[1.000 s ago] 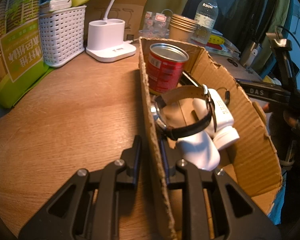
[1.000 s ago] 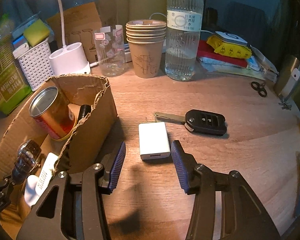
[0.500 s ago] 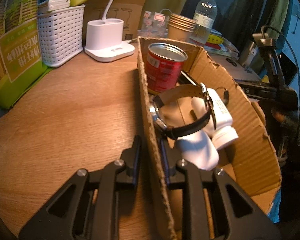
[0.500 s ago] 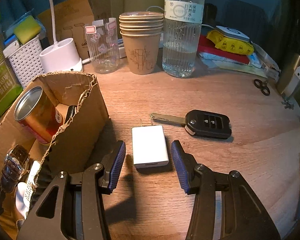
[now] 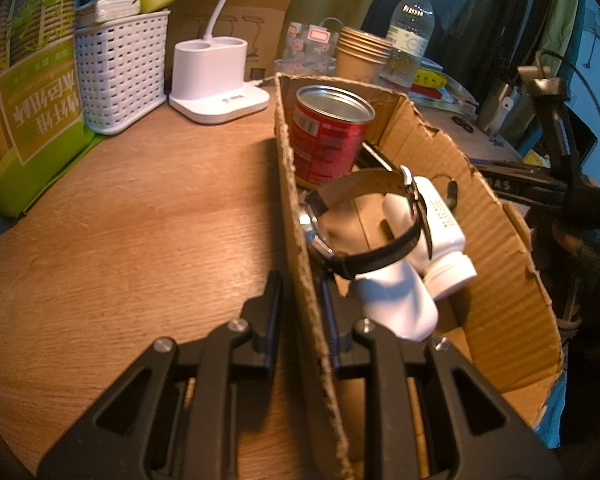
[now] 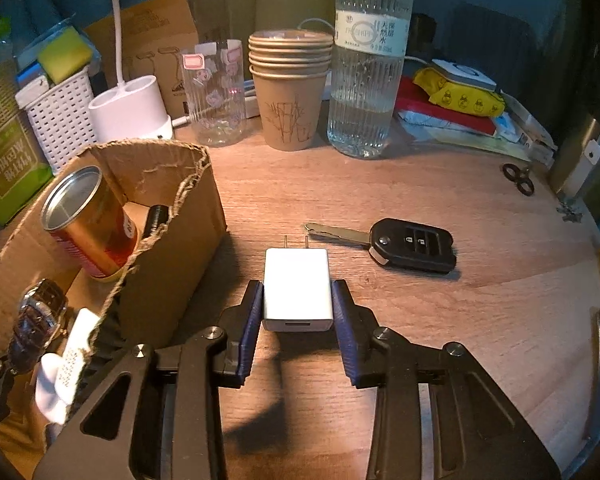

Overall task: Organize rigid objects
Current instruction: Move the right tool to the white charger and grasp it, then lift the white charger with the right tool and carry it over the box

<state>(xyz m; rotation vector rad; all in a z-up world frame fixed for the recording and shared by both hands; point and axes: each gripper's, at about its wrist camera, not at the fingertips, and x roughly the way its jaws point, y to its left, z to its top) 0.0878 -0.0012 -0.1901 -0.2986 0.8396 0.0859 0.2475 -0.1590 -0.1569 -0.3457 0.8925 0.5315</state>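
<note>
The right gripper [image 6: 298,312] has its jaws closing around the white charger [image 6: 298,286], which lies flat on the bench [image 6: 440,332] directly between the blue pads [image 6: 249,322]. The pads sit at the charger's two long sides, at its near half; they look to be touching or all but touching it, and whether they already press firmly is hard to tell. The charger's long axis runs straight away from the gripper, in line with the fingers, with its two prongs pointing to the far side and its port facing the camera. So the grasp is across the short width, which is the sound way to take it.

Just beyond the prongs, to the right, lies the car key [image 6: 404,242], its blade pointing left toward the charger; the two are near but apart.

To the left of the charger stands the cardboard box [image 6: 172,236], its nearest wall close beside the left pad. Inside it are a red can [image 5: 328,136], a wristwatch [image 5: 364,220] and white bottles [image 5: 420,256].

The left gripper [image 5: 300,316] is clamped on the box's side wall, one finger outside and one inside, holding it steady.

The right hand is the nearer to the charger; my judgement is that the coming move is a lift and a short carry leftward over the box's torn rim.
</note>
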